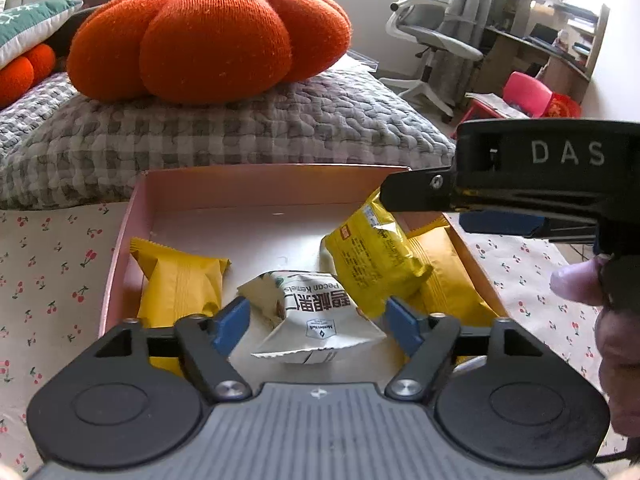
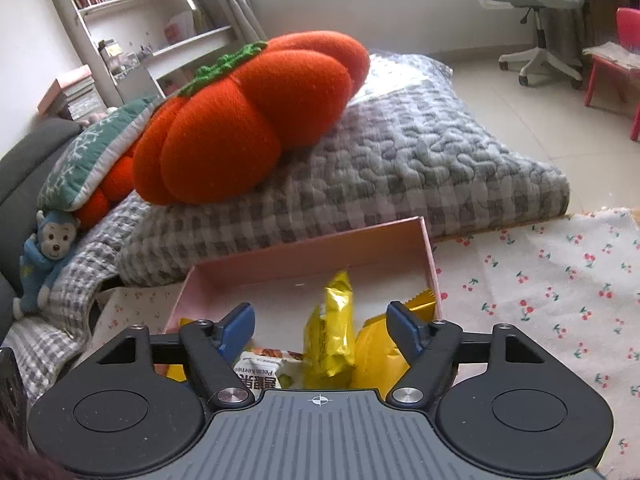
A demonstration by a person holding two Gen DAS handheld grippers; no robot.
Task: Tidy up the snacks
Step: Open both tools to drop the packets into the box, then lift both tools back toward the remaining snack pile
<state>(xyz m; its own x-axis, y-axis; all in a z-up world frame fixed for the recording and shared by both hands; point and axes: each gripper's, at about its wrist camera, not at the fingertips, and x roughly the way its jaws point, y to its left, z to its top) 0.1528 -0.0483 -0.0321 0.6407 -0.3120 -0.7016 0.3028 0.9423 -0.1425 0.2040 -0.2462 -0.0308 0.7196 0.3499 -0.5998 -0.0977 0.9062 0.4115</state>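
A shallow pink box [image 1: 256,184] lies on a cherry-print cloth and holds several snack packets. My left gripper [image 1: 318,320] hangs open over its near end. A white pecan-kernel packet [image 1: 320,320] lies between the blue pads, and neither pad touches it. A yellow packet [image 1: 180,288] rests at the box's left. A glossy yellow packet [image 1: 372,256] leans on an orange-yellow one [image 1: 444,280] at the right, under the right gripper's black housing [image 1: 540,160]. In the right wrist view my right gripper [image 2: 320,320] is open above the box [image 2: 320,248]. The glossy yellow packet [image 2: 332,344] stands loose between its fingers.
A large orange pumpkin cushion [image 1: 208,36] sits on a grey checked quilt [image 1: 240,132] just behind the box. The cherry-print cloth [image 2: 540,288] spreads out to both sides. An office chair [image 1: 432,32] and a red stool [image 1: 524,96] stand further back. A blue toy monkey [image 2: 48,252] leans at the left.
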